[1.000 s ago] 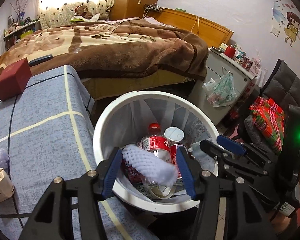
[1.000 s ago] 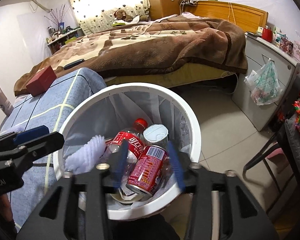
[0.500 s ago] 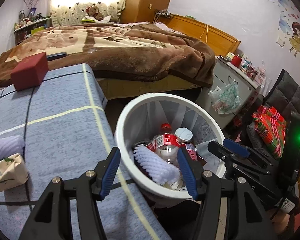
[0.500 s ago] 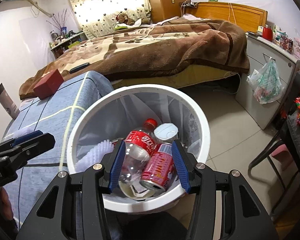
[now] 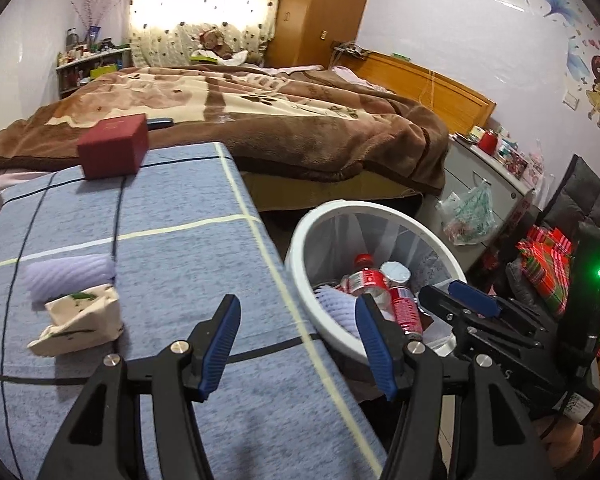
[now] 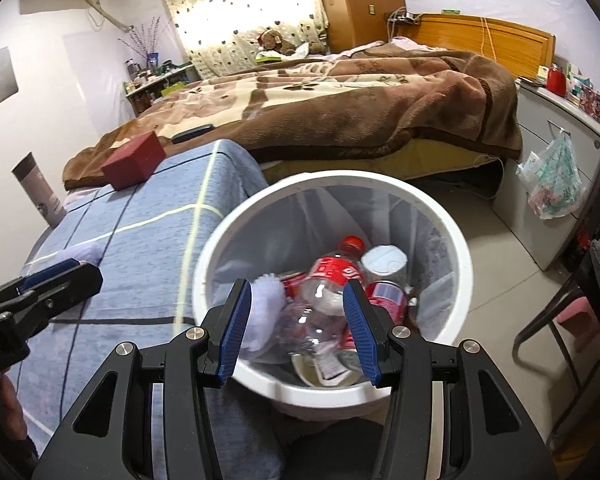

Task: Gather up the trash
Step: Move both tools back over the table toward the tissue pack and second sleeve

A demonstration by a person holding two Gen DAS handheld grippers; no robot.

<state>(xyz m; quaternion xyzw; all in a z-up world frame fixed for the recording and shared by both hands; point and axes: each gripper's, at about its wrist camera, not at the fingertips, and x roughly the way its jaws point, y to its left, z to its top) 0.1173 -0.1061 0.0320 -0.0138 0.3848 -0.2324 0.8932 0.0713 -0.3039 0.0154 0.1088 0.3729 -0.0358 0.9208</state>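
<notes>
**Trash bin and table items, both grippers unloaded**

Trash: a white round bin (image 6: 458, 248) with a clear liner stood on the floor just beside the edge of a table covered in a blue-grey checked cloth (image 5: 172, 248). Contents, as seen from the right wrist view: one clear plastic bottle (image 6: 324, 292) with red cap and red label, lying tilted; one red can (image 6: 386, 294) to its right; one white-topped can (image 6: 384, 258) behind that; one white foam net sleeve (image 6: 266, 300) against the left inner wall; a pale round piece at the bottom, kind not clear.

Trash remaining on the table: one crumpled cream paper wrapper (image 5: 76, 320) with green marks, lying near the left gripper; one white foam net sleeve (image 5: 70, 272) touching it on the far side.

Other table items: one dark red box (image 5: 114, 152) at the far end; one grey cylinder (image 6: 38, 188) standing upright at the far left edge.

Left gripper (image 5: 296, 344): jaws parted, nothing between them, held above the table's edge, the right finger overlapping the bin rim in view.

Right gripper (image 6: 298, 328): jaws apart, gripping nothing, poised over the near rim of the bin with the bottle seen through the gap below.

Surroundings: a bed with a brown blanket (image 5: 300, 128) behind the table; a grey cabinet (image 6: 548, 176) with a plastic bag (image 6: 554, 178) hanging from it.
</notes>
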